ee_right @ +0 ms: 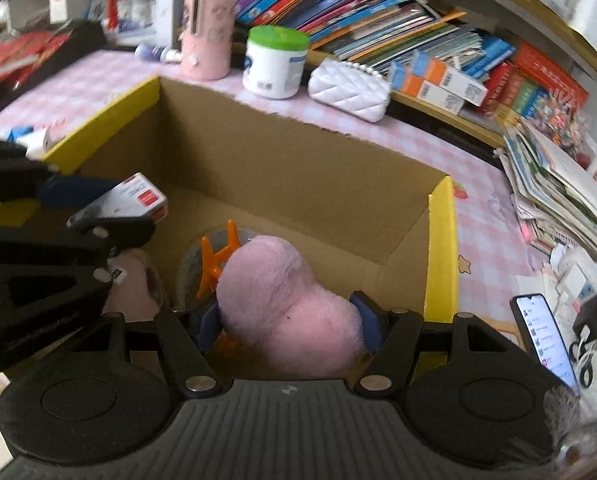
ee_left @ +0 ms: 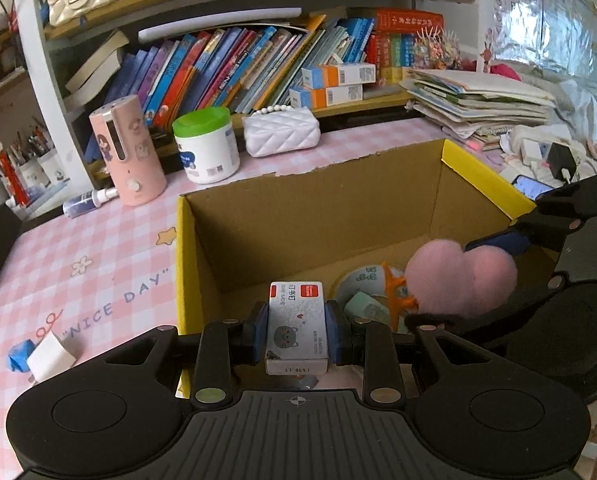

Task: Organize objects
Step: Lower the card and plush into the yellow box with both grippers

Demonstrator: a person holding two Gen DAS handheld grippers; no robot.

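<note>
A pink-and-white checked desk mat [ee_left: 98, 248] printed with "NICE DAY" covered a desk beneath cluttered shelves of leaning children's books [ee_left: 226, 68]. On it stood an open cardboard box [ee_left: 322, 216] with yellow outer walls, its far rim torn ragged. The left gripper [ee_left: 297, 334] was clamped on a small box of staples [ee_left: 296, 328], held over the near left part of the cardboard box; its top bore a grey cartoon cat, a red label with Chinese characters too small to read surely, and a barcode. The right gripper [ee_right: 288, 324] squeezed a pink plush pompom [ee_right: 286, 304] over the near right part of the box. On the box floor lay an orange hair claw clip [ee_right: 214, 258] on a round item that I cannot identify. Far left on the mat stood a pink cylindrical device [ee_left: 128, 152] with a cartoon girl, a white jar with a green lid [ee_left: 206, 144], and a white quilted purse [ee_left: 282, 130]. A lit smartphone [ee_right: 546, 340] lay right of the box, near a stack of papers [ee_left: 482, 100].
</note>
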